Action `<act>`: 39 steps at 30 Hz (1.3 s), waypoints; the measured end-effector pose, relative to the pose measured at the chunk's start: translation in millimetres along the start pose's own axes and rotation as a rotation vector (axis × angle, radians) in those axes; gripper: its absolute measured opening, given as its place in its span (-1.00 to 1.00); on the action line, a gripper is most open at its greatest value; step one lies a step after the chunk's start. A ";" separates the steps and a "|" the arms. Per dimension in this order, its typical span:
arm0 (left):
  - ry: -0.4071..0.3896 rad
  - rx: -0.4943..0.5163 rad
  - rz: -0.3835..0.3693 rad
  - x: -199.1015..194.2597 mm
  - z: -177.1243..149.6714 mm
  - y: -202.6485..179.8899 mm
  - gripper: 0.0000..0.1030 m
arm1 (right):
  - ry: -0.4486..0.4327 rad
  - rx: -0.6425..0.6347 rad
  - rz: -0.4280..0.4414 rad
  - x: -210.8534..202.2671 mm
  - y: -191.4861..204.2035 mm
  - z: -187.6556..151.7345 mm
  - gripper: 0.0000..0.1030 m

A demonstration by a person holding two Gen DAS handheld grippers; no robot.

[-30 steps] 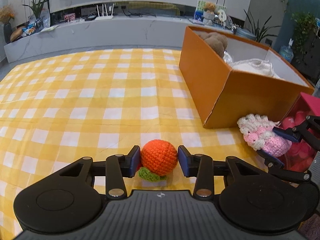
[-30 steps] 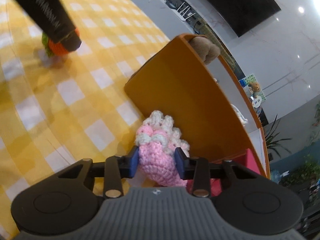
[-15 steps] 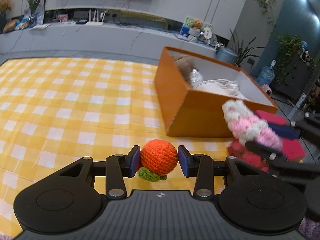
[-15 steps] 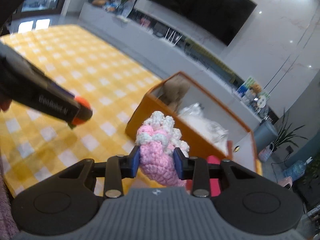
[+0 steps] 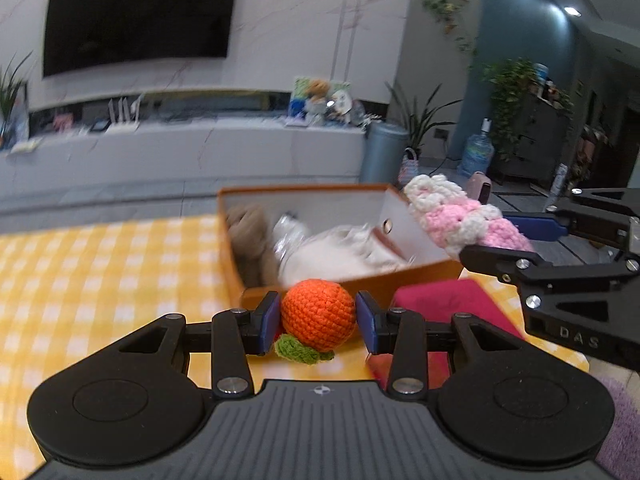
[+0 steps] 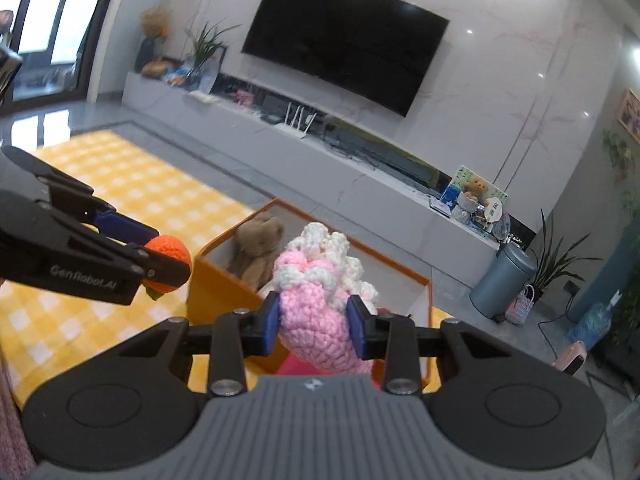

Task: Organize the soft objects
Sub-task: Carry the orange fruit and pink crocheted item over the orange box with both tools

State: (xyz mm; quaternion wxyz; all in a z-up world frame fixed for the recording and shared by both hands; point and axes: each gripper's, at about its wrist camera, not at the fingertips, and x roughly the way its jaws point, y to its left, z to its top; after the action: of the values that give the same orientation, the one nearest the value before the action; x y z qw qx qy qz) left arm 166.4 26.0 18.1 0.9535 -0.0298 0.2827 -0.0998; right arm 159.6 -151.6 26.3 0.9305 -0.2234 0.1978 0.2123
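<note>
My left gripper (image 5: 317, 322) is shut on an orange crochet ball with a green leaf (image 5: 318, 314); it also shows in the right wrist view (image 6: 170, 258). My right gripper (image 6: 313, 320) is shut on a pink and white crochet piece (image 6: 316, 304), which also shows in the left wrist view (image 5: 460, 216). Both are held in the air near the front of the orange box (image 5: 304, 192), the ball before its near wall, the pink piece by its right corner. The box holds a brown plush bear (image 6: 258, 248) and white soft items (image 5: 340, 248).
The box stands on a table with a yellow checked cloth (image 5: 100, 280). A red flat item (image 5: 448, 304) lies to the right of the box. A purple fabric (image 5: 624, 420) is at the far right edge. A TV wall and cabinet are behind.
Both grippers have risen off the table with their crochet items and moved toward the box; the views now look over the box's rim into it.
</note>
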 end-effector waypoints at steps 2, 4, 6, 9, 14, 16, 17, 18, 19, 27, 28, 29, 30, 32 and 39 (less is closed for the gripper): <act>-0.013 0.020 -0.007 6.1 11.2 -8.8 -0.10 | -0.007 0.024 -0.006 1.7 -15.1 4.0 -0.32; -0.021 0.037 -0.009 13.8 20.3 -15.3 -0.10 | -0.010 0.046 -0.005 4.8 -30.2 8.1 -0.32; -0.028 0.055 -0.012 23.8 30.0 -22.7 -0.10 | -0.008 0.065 -0.002 11.7 -43.7 12.2 -0.32; -0.028 0.077 -0.013 38.5 38.8 -32.3 -0.10 | 0.003 0.095 -0.008 26.4 -61.8 15.1 -0.32; -0.009 0.099 -0.020 65.0 46.9 -38.3 -0.10 | 0.050 0.177 0.001 61.6 -91.6 10.5 -0.32; 0.006 0.105 -0.025 77.1 47.5 -40.6 -0.10 | 0.077 0.196 0.008 79.7 -99.6 8.8 -0.32; 0.015 0.105 -0.028 83.8 47.8 -41.7 -0.10 | 0.091 0.206 0.012 88.5 -102.8 8.1 -0.32; 0.023 0.104 -0.029 88.6 47.5 -42.7 -0.10 | 0.104 0.216 0.015 96.6 -105.3 6.6 -0.32; 0.030 0.105 -0.029 94.9 47.2 -43.0 -0.10 | 0.118 0.225 0.018 105.6 -108.1 4.5 -0.32; 0.086 0.076 -0.017 131.6 37.9 -29.2 -0.10 | 0.211 0.294 0.025 165.1 -122.4 -9.6 -0.32; 0.094 0.068 -0.016 136.7 37.8 -28.1 -0.10 | 0.223 0.301 0.027 171.3 -123.9 -11.9 -0.32; 0.101 0.061 -0.016 141.1 37.6 -26.9 -0.10 | 0.234 0.306 0.030 177.1 -124.5 -13.8 -0.32; 0.105 0.056 -0.017 143.6 37.3 -25.6 -0.10 | 0.246 0.309 0.032 182.7 -124.7 -15.5 -0.32; 0.117 0.052 -0.020 149.2 35.4 -23.2 -0.10 | 0.269 0.317 0.037 193.5 -127.8 -19.7 -0.31; 0.145 0.059 -0.013 163.2 32.2 -19.6 -0.10 | 0.355 0.348 0.056 222.4 -124.6 -36.2 -0.30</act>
State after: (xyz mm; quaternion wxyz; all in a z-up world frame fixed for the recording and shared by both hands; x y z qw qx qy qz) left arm 314.5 -26.9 -39.7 0.9303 0.0038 0.3479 -0.1162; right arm 394.9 -202.4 -65.1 0.8993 -0.0879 0.3981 0.1582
